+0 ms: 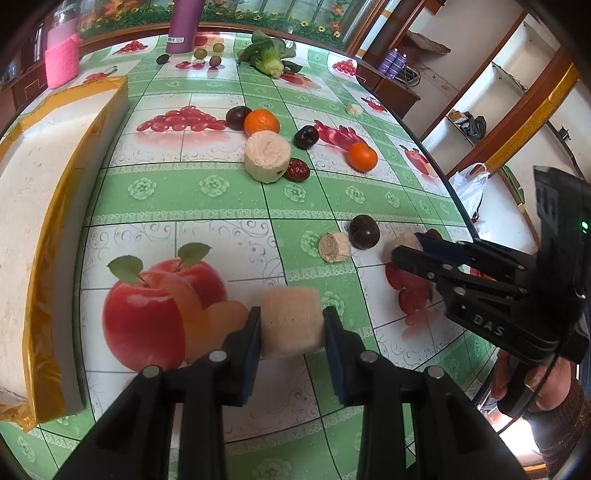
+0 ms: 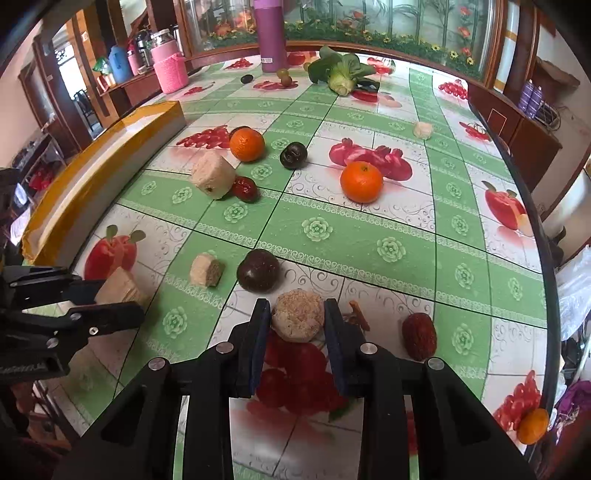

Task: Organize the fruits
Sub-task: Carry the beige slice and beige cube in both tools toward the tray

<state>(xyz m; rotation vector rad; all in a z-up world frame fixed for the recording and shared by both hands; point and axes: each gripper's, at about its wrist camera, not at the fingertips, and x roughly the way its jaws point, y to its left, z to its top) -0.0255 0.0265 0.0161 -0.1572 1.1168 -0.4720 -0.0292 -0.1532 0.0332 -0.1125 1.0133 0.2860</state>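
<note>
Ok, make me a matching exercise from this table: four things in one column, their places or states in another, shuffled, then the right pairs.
Things:
1. left hand-held gripper
2. right hand-held gripper
3. purple bottle
4. dark plum

Places or states:
A. stands at the table's far edge
B. shut on a pale cylinder piece
C. lies just beyond the right gripper's fingertips
D. closed around a round crumbly-topped piece

Pairs: 1-B, 2-D, 3-A, 4-C
</note>
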